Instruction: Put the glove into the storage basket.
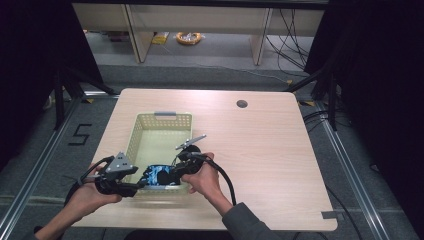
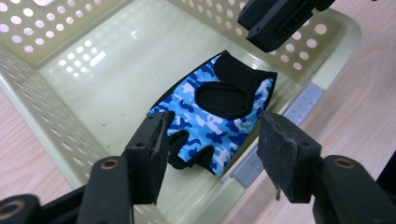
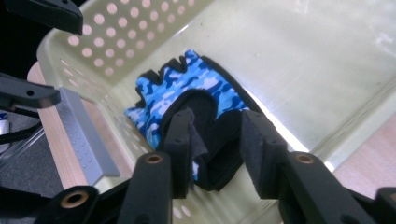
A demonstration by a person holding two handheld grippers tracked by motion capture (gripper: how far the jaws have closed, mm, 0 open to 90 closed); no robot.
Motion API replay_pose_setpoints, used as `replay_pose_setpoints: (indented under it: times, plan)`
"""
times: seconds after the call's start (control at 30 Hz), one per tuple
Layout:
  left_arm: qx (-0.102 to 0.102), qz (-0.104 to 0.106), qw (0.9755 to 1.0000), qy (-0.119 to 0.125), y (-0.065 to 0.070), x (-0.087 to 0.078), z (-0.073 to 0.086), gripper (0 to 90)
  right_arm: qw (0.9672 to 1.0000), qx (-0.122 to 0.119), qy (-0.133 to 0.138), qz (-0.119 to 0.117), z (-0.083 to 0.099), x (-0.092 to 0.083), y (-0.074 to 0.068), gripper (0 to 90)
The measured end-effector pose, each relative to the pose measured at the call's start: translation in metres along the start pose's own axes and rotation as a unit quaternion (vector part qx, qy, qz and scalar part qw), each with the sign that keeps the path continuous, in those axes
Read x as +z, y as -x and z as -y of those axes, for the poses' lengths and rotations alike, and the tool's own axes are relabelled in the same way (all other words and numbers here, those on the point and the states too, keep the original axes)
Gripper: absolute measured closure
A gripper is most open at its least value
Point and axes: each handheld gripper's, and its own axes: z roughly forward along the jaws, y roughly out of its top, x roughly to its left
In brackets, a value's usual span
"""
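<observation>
**Basket set on pale wooden table**

A light wood-grain table (image 1: 260,150) with rounded corners is seen from above. A pale yellow perforated basket (image 1: 162,119) is placed directly on its left half, close to the near edge. A dark round cable port (image 1: 242,104) is set into the tabletop near the far edge, well apart from the basket.

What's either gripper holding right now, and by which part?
Nothing. The glove lies flat on the basket floor; the left gripper and right gripper have open jaws that press on nothing.
</observation>
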Motion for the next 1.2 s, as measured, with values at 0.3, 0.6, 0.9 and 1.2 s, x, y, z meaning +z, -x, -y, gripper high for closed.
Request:
replay_pose_setpoints:
  times: [0.3,0.6,0.9,1.2]
  plan:
    - [-0.007,0.004,0.9999,0.011,0.004,0.001,-0.004,34.6,0.9995,-0.004,0.027,-0.017,-0.001,-0.017,0.003,55.1]
    - [-0.036,0.019,0.9982,0.045,0.015,0.004,-0.009,28.8,0.9970,-0.001,0.069,-0.035,0.008,-0.043,0.009,44.6]
    - [-0.056,0.041,0.9953,0.067,0.034,0.005,-0.012,25.5,0.9932,-0.005,0.112,-0.031,0.023,-0.075,0.017,42.1]
    - [-0.065,0.069,0.9914,0.090,0.053,0.015,-0.017,24.6,0.9916,-0.020,0.128,-0.003,0.045,-0.097,0.027,38.9]
